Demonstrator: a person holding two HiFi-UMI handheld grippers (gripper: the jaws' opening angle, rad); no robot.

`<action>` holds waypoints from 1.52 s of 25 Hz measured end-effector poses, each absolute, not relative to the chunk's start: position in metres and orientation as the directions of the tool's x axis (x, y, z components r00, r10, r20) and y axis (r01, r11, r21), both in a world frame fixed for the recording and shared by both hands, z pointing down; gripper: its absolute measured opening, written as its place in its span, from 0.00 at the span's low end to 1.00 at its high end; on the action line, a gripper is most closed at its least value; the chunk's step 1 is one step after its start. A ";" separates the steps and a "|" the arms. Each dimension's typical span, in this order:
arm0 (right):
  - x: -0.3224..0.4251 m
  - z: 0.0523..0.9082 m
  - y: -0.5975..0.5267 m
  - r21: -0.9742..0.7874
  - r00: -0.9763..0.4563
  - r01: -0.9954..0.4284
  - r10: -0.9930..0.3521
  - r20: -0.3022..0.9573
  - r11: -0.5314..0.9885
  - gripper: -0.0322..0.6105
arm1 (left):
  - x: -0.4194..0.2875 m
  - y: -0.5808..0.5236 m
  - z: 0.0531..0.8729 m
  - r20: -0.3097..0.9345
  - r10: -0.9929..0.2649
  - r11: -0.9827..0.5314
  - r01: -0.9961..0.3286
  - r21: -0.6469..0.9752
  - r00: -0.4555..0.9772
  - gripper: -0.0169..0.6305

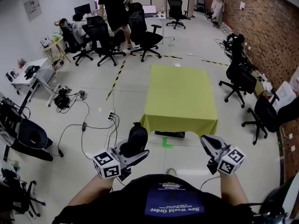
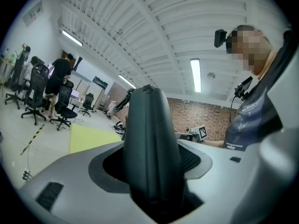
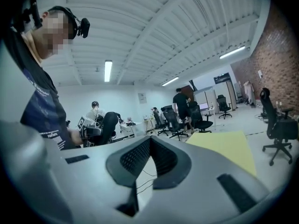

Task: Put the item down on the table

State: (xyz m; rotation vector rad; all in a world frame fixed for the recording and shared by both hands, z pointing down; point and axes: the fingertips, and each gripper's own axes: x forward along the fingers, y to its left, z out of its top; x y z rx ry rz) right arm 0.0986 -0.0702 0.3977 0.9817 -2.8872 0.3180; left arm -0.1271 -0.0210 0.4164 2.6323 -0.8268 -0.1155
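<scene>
A black rounded item (image 1: 137,136) stands upright between the jaws of my left gripper (image 1: 138,151), which is shut on it. In the left gripper view the item (image 2: 150,143) fills the middle and hides the pads. My right gripper (image 1: 207,143) is held level beside it, shut with nothing in it; its ribbed pads (image 3: 135,158) meet at the tips. The table under a yellow-green cloth (image 1: 180,97) stands ahead of both grippers, some way off across the floor. It shows as a yellow patch (image 2: 91,136) in the left gripper view and to the right (image 3: 229,146) in the right gripper view.
Black office chairs (image 1: 145,34) and a standing person (image 1: 114,8) are beyond the table. More chairs (image 1: 240,76) line the brick wall at the right. Cables and a power strip (image 1: 84,125) lie on the floor at the left, near a white desk (image 1: 32,73).
</scene>
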 end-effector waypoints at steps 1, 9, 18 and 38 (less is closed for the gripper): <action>0.104 0.396 -0.085 -0.163 -0.801 -0.599 -0.583 0.137 0.784 0.03 | -0.120 -0.033 0.415 0.034 -0.575 -0.753 -0.544 0.371 0.818 0.47; 0.166 0.386 -0.197 -0.129 -0.859 -0.510 -0.494 0.136 0.850 0.03 | -0.053 -0.126 0.396 0.010 -0.663 -0.695 -0.620 0.364 0.749 0.47; 0.209 0.387 -0.268 -0.146 -0.865 -0.500 -0.487 0.122 0.853 0.03 | -0.012 -0.197 0.392 0.026 -0.674 -0.681 -0.634 0.368 0.739 0.47; 0.142 0.390 -0.458 -0.160 -0.720 -0.693 -0.679 0.142 0.703 0.03 | -0.076 -0.448 0.404 0.022 -0.429 -0.845 -0.409 0.345 0.903 0.47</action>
